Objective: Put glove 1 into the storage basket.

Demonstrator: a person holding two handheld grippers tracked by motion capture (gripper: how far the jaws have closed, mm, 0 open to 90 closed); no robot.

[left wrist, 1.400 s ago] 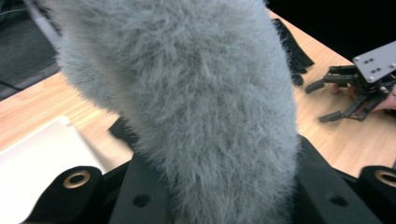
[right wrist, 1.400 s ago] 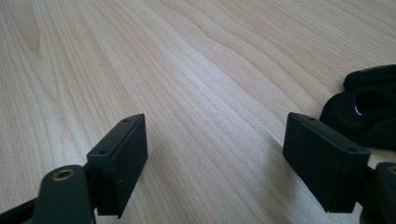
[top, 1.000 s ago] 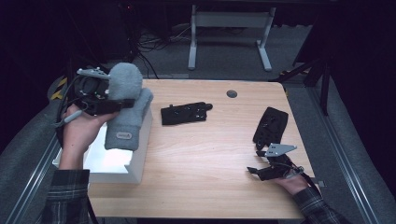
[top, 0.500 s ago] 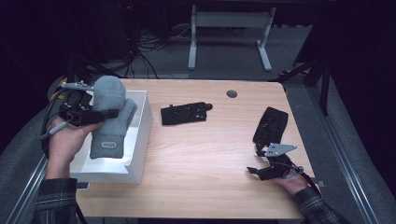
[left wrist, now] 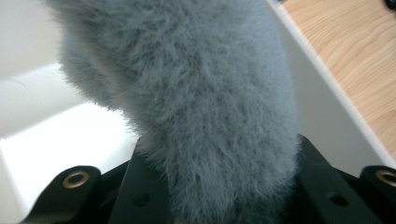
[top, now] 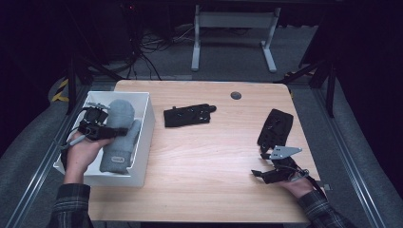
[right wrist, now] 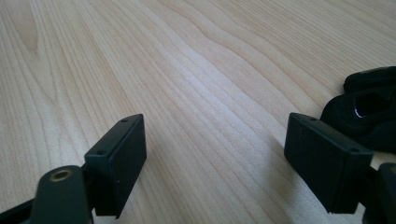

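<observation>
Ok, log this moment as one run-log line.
left gripper: shut on grey fuzzy mitten, inside white bin | right gripper: open, resting on table

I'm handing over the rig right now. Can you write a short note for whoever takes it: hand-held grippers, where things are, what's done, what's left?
Left hand-held gripper: shut on the grey fuzzy mitten, low inside the white box.
Right hand-held gripper: jaws open, nothing between them, resting on the table at the near right.
Two black gloves on the table: one mid-table, one by the right hand-held gripper.
Done: mitten brought into the box.
Left: release it; the black gloves probably go in next.
</observation>
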